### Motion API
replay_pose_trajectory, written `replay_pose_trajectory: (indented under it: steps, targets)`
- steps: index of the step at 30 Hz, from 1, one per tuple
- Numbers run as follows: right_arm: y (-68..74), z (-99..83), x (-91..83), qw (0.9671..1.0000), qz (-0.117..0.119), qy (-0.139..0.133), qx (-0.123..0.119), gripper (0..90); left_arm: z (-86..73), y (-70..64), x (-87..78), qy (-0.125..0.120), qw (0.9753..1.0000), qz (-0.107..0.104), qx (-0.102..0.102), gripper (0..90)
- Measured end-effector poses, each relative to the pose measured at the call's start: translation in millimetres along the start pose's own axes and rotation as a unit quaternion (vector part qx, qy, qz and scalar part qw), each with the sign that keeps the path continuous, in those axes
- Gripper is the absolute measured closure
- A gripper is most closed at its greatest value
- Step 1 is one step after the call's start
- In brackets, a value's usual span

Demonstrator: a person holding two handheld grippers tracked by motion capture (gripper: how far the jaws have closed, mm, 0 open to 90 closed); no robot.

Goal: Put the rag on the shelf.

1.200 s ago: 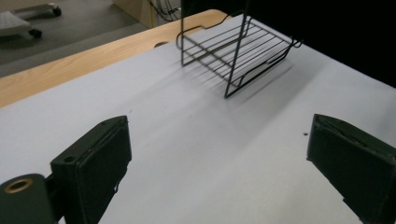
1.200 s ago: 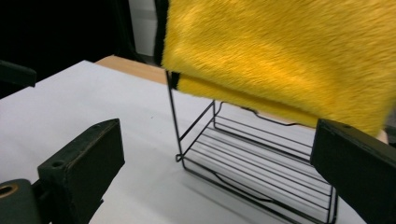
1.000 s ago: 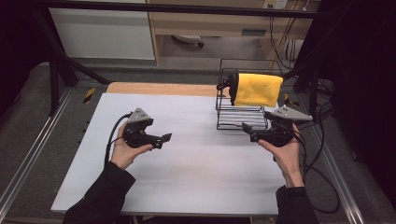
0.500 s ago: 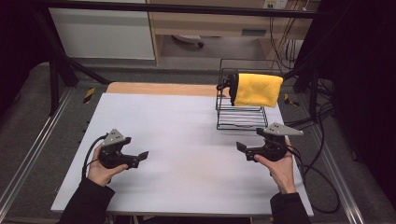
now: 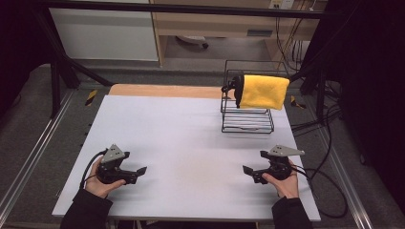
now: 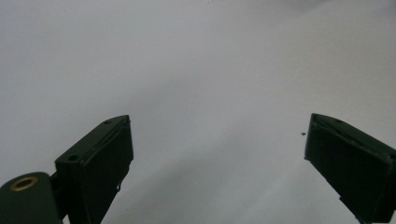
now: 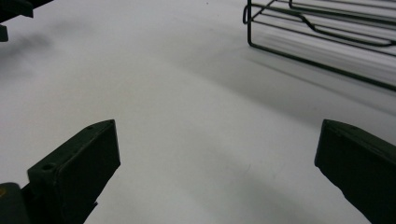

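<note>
A yellow cloth [image 5: 262, 91] hangs over the top bar of a black wire rack [image 5: 247, 121] at the table's back right. My left gripper [image 5: 141, 170] rests low near the front left of the white table [image 5: 191, 143], open, nothing between its jaws. In the left gripper view the left gripper [image 6: 217, 154] has bare tabletop between its spread jaws. My right gripper [image 5: 246, 170] sits near the front right, open and empty, pointing left. In the right gripper view the right gripper [image 7: 217, 158] faces bare table, with the rack's base [image 7: 322, 37] ahead at upper right.
A wooden strip [image 5: 167, 90] runs along the table's far edge. Cables [image 5: 325, 181] trail off the right side. Metal frame rails [image 5: 28, 162] flank the table. A dark object [image 5: 233, 85] hangs at the cloth's left end.
Both hands have drawn back toward the front edge of the table and lowered, the left going farther left. The jaws stay open. The cloth and rack have not moved.
</note>
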State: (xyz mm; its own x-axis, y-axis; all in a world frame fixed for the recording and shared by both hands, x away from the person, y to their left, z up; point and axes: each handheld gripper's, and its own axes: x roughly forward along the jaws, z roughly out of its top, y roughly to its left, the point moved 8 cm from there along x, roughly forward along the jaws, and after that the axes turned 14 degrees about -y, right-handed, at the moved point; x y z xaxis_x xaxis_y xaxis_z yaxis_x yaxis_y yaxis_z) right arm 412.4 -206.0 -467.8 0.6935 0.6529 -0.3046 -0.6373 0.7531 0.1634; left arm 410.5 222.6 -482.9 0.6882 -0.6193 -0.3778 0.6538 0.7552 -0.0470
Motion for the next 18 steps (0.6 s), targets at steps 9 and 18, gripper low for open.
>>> replay_pose_trajectory:
  steps: [9,18]
  targets:
    - [-1.9,-20.4,-4.7,0.9998,0.012,0.017,-0.005,0.6,-12.5,1.6,-3.7,0.002,1.0000,-0.002,-0.004,6.6]
    - [-0.2,-23.6,-2.6,0.9995,0.016,0.025,-0.005,0.6,-14.7,2.9,-3.5,0.002,1.0000,0.000,-0.007,6.3]
